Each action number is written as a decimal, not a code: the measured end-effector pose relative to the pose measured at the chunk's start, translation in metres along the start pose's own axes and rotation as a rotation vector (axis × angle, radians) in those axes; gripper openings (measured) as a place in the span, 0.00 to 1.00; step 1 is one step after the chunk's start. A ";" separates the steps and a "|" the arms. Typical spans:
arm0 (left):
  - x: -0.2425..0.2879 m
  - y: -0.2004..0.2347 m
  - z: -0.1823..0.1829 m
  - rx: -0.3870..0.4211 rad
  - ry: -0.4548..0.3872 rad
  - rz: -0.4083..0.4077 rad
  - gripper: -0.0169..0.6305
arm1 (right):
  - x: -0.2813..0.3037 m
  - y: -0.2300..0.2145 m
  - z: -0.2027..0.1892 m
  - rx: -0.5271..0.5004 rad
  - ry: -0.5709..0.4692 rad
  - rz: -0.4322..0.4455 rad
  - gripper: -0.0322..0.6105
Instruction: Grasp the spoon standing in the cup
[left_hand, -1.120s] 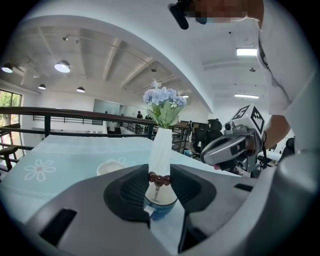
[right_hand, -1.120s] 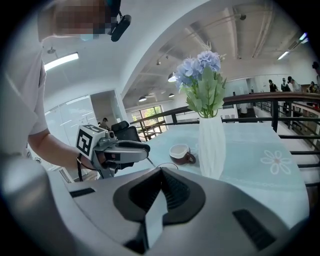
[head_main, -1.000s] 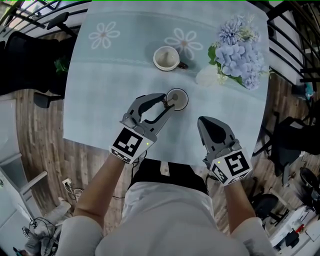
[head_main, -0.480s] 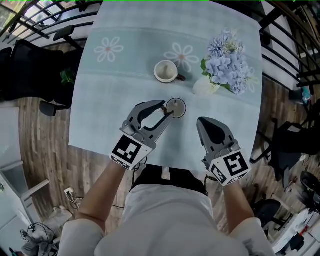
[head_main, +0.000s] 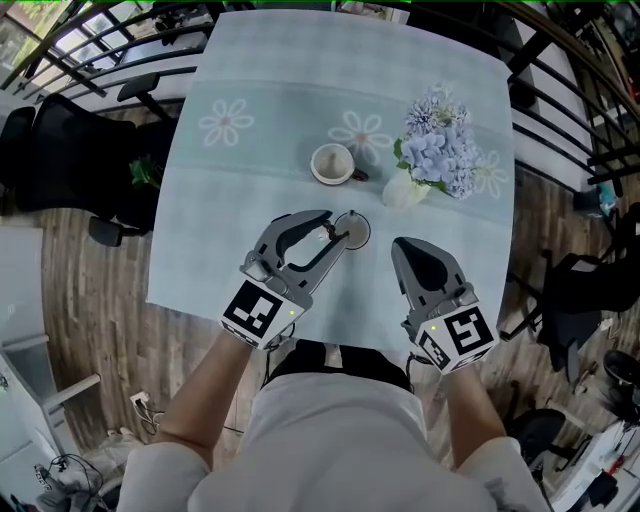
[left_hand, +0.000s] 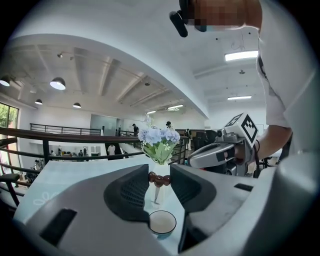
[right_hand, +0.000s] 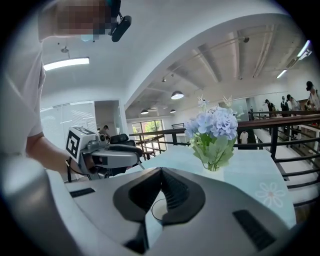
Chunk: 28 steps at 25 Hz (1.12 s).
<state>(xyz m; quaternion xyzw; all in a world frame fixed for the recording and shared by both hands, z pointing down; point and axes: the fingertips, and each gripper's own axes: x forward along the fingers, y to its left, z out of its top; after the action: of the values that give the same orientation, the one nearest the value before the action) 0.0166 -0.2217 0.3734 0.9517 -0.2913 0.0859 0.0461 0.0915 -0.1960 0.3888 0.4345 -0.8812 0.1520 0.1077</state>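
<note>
A small cup with a pale inside stands on the light blue tablecloth, near the table's front. In the left gripper view the cup lies just below the jaws. My left gripper is shut on the brown beaded top of the spoon. Its thin shaft points down toward the cup, and the lower end is hard to make out. From the head view, my left gripper reaches the cup's left rim. My right gripper hovers to the cup's right, shut and holding nothing.
A white mug sits farther back at the middle. A white vase of blue flowers stands at the back right. Metal railings and dark chairs surround the table above a wooden floor.
The head view has drawn back, so the table looks smaller and sits lower in the picture. Both grippers keep the same places relative to the cup.
</note>
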 end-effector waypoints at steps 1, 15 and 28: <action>-0.001 0.000 0.004 0.004 -0.009 0.000 0.25 | -0.001 0.001 0.003 -0.007 -0.005 -0.002 0.08; -0.020 -0.011 0.043 0.043 -0.061 -0.006 0.25 | -0.012 0.018 0.038 -0.048 -0.074 -0.018 0.08; -0.048 -0.028 0.069 0.068 -0.109 -0.007 0.25 | -0.031 0.042 0.061 -0.094 -0.130 -0.040 0.08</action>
<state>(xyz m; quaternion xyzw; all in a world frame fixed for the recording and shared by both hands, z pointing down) 0.0029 -0.1822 0.2952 0.9570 -0.2868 0.0438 -0.0017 0.0729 -0.1706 0.3150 0.4556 -0.8836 0.0799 0.0733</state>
